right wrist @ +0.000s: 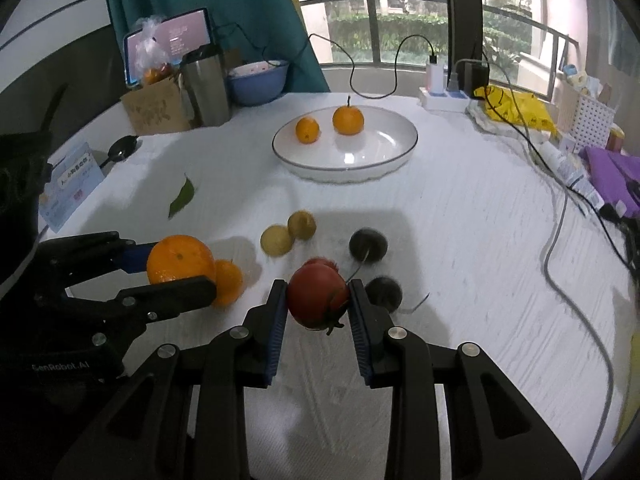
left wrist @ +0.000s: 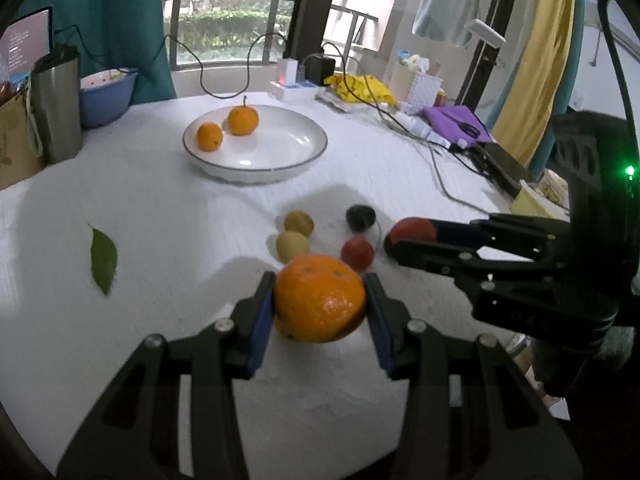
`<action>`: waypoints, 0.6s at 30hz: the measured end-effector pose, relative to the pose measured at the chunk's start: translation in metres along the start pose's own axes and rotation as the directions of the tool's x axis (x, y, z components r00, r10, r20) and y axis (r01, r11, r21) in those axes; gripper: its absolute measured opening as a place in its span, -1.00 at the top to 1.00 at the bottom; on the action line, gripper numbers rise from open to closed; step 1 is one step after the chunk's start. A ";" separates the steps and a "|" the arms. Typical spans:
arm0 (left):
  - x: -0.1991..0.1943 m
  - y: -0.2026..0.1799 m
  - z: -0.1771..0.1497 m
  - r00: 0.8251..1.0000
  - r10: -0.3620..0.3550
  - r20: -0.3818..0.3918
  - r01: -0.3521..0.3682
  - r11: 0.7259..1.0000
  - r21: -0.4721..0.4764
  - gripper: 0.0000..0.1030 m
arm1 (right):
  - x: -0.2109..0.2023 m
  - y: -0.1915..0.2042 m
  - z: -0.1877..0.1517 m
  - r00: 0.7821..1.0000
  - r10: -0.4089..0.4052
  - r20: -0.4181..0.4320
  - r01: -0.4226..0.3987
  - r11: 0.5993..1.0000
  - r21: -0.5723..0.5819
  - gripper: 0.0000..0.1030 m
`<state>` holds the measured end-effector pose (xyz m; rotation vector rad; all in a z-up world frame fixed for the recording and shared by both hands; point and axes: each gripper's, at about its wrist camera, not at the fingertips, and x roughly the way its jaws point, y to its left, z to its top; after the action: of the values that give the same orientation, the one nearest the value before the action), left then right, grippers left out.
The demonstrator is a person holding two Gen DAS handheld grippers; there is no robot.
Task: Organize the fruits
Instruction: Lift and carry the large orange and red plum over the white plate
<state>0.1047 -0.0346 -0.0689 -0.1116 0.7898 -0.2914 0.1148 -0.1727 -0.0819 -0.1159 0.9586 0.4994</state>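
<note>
Lifting fruit off the white bench: my left gripper (left wrist: 320,300) clamps a round orange (left wrist: 320,298), my right gripper (right wrist: 318,300) pinches a red tomato (right wrist: 318,300); next, I judge, carry both to the far white plate (right wrist: 404,148).

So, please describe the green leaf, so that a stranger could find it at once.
Start at the white plate holding two oranges, on the white table. Toward the left gripper, one flat green leaf lies alone on the cloth. Everything else nearby is round fruit.
</note>
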 end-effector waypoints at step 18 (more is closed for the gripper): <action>0.017 0.023 0.046 0.999 0.011 0.042 -0.010 1.000 -0.013 0.14 | 0.013 -0.022 0.047 0.999 -0.016 0.029 0.016 1.000 0.000 0.37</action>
<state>0.1534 -0.0182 -0.0528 -0.1249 0.7509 -0.2736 0.1665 -0.1733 -0.0675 -0.1169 0.9289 0.4850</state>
